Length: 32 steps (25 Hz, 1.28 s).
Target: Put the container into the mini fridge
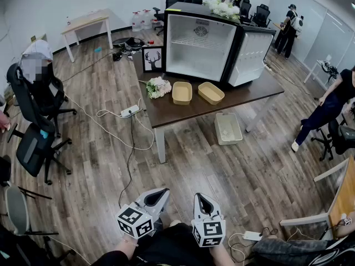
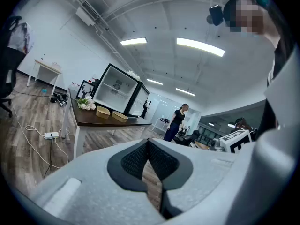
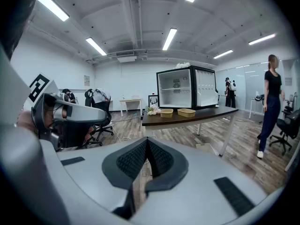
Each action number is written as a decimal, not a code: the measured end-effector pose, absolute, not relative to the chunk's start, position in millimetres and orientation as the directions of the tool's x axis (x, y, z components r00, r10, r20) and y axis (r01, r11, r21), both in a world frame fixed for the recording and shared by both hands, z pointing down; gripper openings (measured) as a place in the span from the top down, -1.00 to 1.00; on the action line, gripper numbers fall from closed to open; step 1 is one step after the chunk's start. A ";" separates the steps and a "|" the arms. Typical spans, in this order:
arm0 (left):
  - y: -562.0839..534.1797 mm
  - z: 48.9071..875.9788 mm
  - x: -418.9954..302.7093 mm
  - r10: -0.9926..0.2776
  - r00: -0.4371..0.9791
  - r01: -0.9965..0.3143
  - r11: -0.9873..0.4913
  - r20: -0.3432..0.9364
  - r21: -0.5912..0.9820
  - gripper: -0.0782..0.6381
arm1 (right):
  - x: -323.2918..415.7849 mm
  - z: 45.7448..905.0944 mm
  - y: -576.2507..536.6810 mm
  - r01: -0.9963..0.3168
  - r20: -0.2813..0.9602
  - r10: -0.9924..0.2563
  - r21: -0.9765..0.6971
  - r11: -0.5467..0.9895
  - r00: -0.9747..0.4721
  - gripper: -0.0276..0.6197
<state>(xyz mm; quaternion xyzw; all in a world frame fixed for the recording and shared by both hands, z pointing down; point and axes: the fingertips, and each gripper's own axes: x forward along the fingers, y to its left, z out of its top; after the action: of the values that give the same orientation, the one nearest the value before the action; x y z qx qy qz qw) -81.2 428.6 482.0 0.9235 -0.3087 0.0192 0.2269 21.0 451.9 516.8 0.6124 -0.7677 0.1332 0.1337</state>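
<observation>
Left gripper (image 1: 157,195) and right gripper (image 1: 204,199): jaws pressed together, empty; shallow tan plastic container (image 1: 182,92) and its twin (image 1: 211,92) lie well ahead at the dark brown table's (image 1: 169,112) front edge, before the open black mini fridge (image 1: 201,46); neither gripper clearly nearer.

Dark tabletop (image 1: 183,112) carries an open mini fridge (image 1: 199,49) along its far edge, a framed picture (image 1: 153,59) at the far left corner and a flower bunch (image 1: 158,87) by the left edge. Tan container (image 1: 182,92) and second container (image 1: 211,92) sit apart, mid-tabletop, before the fridge.
</observation>
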 end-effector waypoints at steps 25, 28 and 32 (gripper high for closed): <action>457.2 476.8 -66.6 -0.526 0.842 -0.525 -0.754 0.116 0.394 0.76 | 10.3 513.0 463.2 -0.963 0.352 -0.898 -0.041 0.268 -0.265 0.90; 451.1 479.5 -66.4 -0.528 0.842 -0.523 -0.742 0.116 0.421 0.76 | 15.9 511.3 458.4 -0.965 0.338 -0.905 -0.066 0.253 -0.260 0.90; 429.1 481.9 -61.3 -0.516 0.850 -0.507 -0.745 0.109 0.434 0.76 | 22.4 502.0 436.1 -0.971 0.296 -0.924 -0.067 0.230 -0.240 0.90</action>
<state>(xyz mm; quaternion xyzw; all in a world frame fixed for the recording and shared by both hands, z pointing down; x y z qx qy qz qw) -61.3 429.1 481.9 0.9339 -0.2737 -0.0092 0.2298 22.4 436.1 502.0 0.6088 -0.7783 0.1193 0.0971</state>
